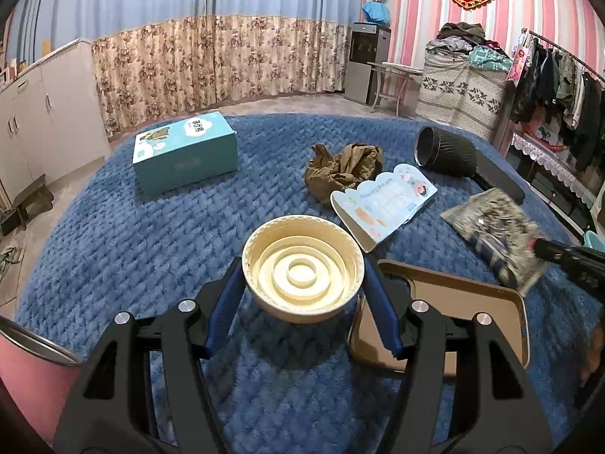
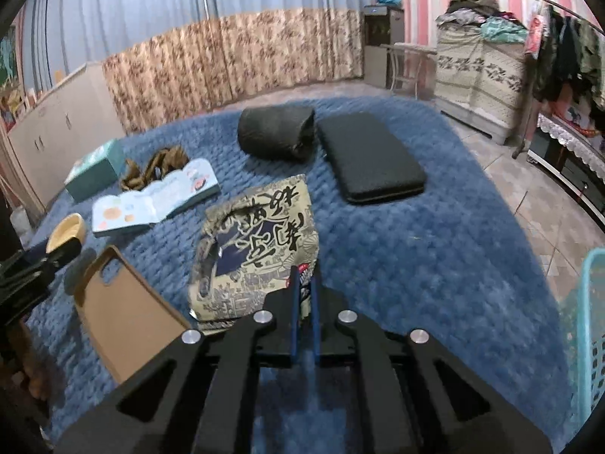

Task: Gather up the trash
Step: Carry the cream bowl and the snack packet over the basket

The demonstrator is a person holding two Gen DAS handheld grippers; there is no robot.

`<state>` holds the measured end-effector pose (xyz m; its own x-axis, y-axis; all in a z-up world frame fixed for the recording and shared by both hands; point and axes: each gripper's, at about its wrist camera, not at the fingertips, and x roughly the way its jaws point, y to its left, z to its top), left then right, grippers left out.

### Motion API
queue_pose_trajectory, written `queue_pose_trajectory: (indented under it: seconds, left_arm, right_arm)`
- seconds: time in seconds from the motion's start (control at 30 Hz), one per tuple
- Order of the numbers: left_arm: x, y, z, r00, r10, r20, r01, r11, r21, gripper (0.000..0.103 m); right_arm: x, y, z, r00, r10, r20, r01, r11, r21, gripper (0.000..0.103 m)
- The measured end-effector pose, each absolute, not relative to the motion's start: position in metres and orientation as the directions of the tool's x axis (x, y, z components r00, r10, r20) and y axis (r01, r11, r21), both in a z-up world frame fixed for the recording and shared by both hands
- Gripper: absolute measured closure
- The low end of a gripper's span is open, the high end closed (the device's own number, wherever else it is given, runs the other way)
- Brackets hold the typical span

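My left gripper (image 1: 302,283) is shut on a cream plastic lid (image 1: 302,266) and holds it, hollow side up, above the blue blanket (image 1: 151,249); lid and gripper also show at the left of the right wrist view (image 2: 68,232). My right gripper (image 2: 304,283) is shut on the corner of a printed snack bag (image 2: 261,242) with black characters; the bag also appears in the left wrist view (image 1: 495,234). A crumpled brown wrapper (image 1: 340,168) lies farther back on the blanket.
On the blanket lie a brown phone case (image 2: 121,314), an open picture booklet (image 1: 385,200), a teal box (image 1: 185,151), a black ribbed cup (image 1: 446,151) on its side and a flat black case (image 2: 370,159). A turquoise basket (image 2: 590,325) stands at the right.
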<state>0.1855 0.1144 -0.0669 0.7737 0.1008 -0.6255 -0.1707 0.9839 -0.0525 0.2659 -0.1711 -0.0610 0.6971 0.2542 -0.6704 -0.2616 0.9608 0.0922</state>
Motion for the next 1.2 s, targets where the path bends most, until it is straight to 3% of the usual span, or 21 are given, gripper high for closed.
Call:
queue_pose_trajectory:
  seconds: [0.2, 0.57, 0.87, 1.2]
  left_arm:
    - [0.178, 0.098, -0.055, 0.803, 0.113, -0.585, -0.144, 0.99, -0.007, 0.042]
    - [0.182, 0.016, -0.004, 0.859, -0.069, -0.507, 0.034, 0.996, -0.078, 0.042]
    - [0.191, -0.091, 0.009, 0.851, -0.228, -0.474, 0.227, 0.972, -0.059, 0.042]
    - [0.206, -0.193, 0.0, 0.8, -0.365, -0.477, 0.389, 0.92, -0.051, 0.042]
  right_arm:
    - [0.228, -0.228, -0.032, 0.767, 0.215, -0.605, -0.182, 0.976, 0.116, 0.098]
    - [0.171, -0.362, 0.002, 0.857, -0.035, -0.514, 0.134, 0.978, 0.157, 0.098]
    - [0.153, -0.454, -0.012, 0.806, -0.213, -0.552, 0.348, 0.925, 0.152, 0.098]
    - [0.158, -0.505, -0.022, 0.74, -0.309, -0.598, 0.446, 0.89, 0.092, 0.098]
